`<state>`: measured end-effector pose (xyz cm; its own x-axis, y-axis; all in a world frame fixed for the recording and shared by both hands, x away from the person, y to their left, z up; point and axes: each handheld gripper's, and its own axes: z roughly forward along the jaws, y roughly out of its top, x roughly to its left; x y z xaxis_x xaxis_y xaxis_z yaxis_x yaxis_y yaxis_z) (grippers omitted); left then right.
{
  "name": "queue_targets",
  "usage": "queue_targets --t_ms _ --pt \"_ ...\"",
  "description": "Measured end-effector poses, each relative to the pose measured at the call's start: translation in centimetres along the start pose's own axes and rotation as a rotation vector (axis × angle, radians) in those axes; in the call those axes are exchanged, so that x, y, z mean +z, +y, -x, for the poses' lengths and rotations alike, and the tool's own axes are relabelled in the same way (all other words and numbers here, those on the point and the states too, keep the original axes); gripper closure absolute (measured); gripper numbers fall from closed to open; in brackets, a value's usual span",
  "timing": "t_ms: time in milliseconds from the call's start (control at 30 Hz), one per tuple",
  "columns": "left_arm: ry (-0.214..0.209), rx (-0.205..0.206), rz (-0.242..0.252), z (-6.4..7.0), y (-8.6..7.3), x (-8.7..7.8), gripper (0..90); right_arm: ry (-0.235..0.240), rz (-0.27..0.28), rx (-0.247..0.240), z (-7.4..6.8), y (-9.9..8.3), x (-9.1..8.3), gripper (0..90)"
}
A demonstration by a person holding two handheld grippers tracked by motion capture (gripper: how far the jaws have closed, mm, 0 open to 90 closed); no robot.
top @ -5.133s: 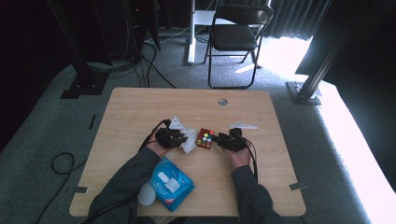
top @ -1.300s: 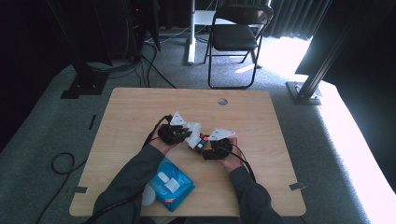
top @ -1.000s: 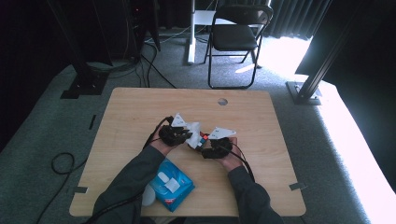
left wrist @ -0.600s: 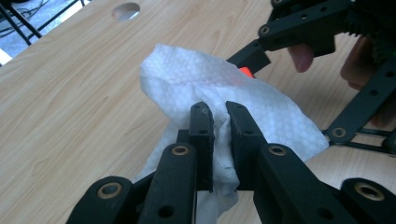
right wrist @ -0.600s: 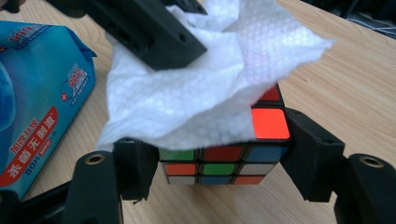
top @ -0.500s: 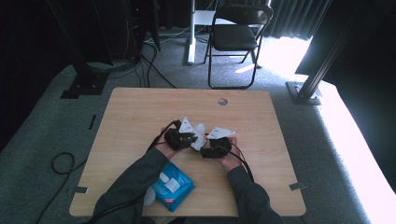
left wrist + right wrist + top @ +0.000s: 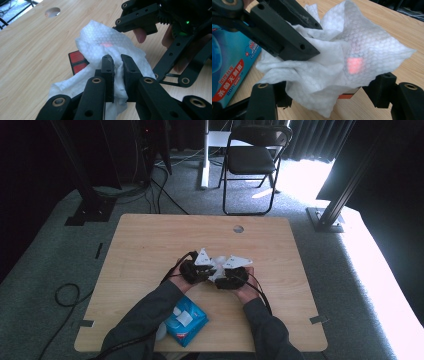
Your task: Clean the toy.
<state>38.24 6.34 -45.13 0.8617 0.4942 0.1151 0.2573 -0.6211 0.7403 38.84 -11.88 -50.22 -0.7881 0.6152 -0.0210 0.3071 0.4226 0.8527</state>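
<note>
High view shows both claws meeting over the cube near the middle of the bench (image 7: 150, 245), beyond the blue wipe packet (image 7: 185, 319). The wet wipe (image 7: 110, 47) drapes the cube (image 7: 78, 60); the left claw (image 7: 117, 66) is pinched narrow on a fold, while the right claw (image 7: 332, 97) stands wide around the wrapped cube without clamping it. A hard tug could tear the wipe or skid the cube off across the bench.

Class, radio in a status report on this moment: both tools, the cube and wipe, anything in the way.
Left tool shut on the wipe. Right tool open around the cube, wipe draped over it. Blue tissue pack near the person, off to the side.
</note>
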Motion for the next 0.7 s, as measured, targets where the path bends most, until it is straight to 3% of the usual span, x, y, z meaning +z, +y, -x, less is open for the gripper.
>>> queue_targets --t_ms 333,700 --pt "0.032 -0.025 0.015 -1.0 -0.4 -0.5 82.1 0.0 0.008 -0.013 -0.1 0.1 -0.2 34.3" --pt "0.082 -0.09 0.014 -2.8 -1.3 -1.1 82.0 0.007 0.009 -0.021 -0.2 0.1 -0.2 34.3"
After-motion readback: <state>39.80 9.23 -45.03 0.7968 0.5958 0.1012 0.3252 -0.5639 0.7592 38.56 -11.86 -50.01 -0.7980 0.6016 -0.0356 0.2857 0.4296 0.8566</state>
